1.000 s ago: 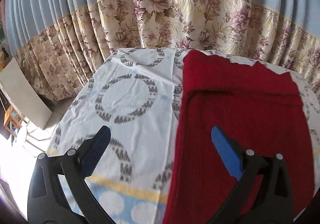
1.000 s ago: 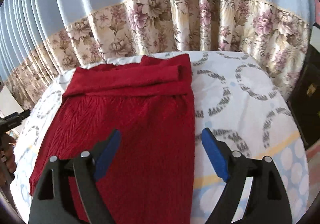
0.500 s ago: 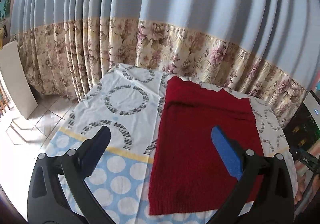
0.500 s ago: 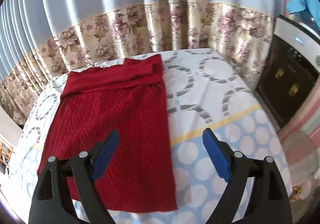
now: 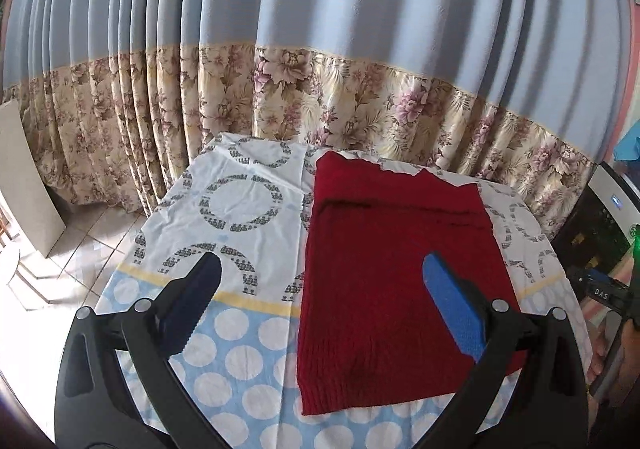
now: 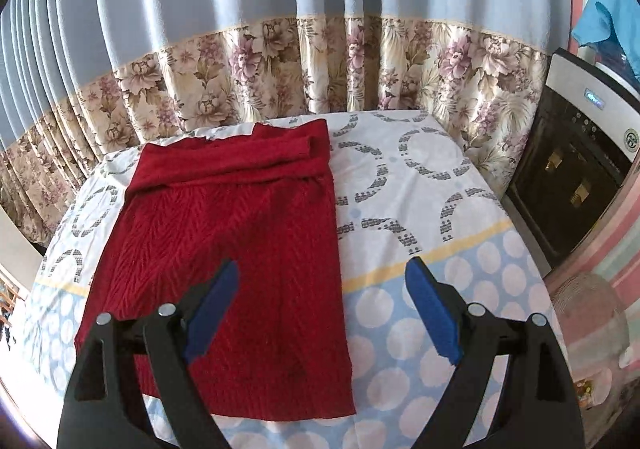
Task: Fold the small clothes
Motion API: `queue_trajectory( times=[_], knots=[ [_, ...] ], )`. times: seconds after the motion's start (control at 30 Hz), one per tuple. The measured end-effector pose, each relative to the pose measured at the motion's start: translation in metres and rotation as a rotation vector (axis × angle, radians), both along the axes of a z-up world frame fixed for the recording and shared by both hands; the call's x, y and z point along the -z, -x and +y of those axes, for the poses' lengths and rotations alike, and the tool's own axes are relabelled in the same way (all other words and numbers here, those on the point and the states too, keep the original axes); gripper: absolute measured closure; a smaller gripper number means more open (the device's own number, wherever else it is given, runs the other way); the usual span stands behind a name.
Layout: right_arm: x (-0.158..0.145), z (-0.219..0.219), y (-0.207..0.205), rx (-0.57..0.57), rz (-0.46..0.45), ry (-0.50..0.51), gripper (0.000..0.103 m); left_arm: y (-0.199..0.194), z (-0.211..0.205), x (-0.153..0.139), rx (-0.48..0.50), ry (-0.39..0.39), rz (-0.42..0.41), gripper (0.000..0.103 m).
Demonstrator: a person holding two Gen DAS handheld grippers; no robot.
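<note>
A dark red knitted garment (image 5: 384, 269) (image 6: 236, 241) lies flat on a table under a patterned cloth (image 5: 248, 209) (image 6: 416, 185), its far end folded over into a band. My left gripper (image 5: 320, 297) hangs open above the garment's left edge, with nothing between its blue pads. My right gripper (image 6: 322, 301) is open too, high over the garment's right edge, and holds nothing. A hand with the other gripper (image 5: 608, 297) shows at the right rim of the left wrist view.
A blue curtain with a floral hem (image 5: 320, 109) (image 6: 320, 61) hangs close behind the table. A dark appliance with a white top (image 6: 576, 153) stands at the right. A pale board (image 5: 24, 177) leans at the left over a tiled floor (image 5: 80, 249).
Both grippers have pulled back and risen from the garment, which now shows whole, near hem included. In the last half second they have hardly moved.
</note>
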State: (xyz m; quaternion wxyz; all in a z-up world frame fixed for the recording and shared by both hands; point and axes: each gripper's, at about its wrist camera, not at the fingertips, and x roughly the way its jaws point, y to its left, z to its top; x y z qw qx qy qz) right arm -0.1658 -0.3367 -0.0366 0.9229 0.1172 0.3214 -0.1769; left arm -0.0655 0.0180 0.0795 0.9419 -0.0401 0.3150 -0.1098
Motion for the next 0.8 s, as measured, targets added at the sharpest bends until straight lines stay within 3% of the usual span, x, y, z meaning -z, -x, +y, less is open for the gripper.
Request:
queue_trajectory(
  times=[0.33,0.53,0.8],
  knots=[
    [0.015,-0.008,0.002,0.004,0.013,-0.032,0.017,0.005,-0.014,0.006,0.056,-0.02,0.003,0.003],
    [0.021,-0.013,0.003,0.006,0.012,-0.044,0.017,0.003,-0.024,0.019,0.079,-0.061,0.053,0.003],
    [0.038,-0.019,0.001,-0.015,0.036,-0.081,0.017,0.012,-0.043,0.012,0.126,-0.054,0.048,0.003]
  ],
)
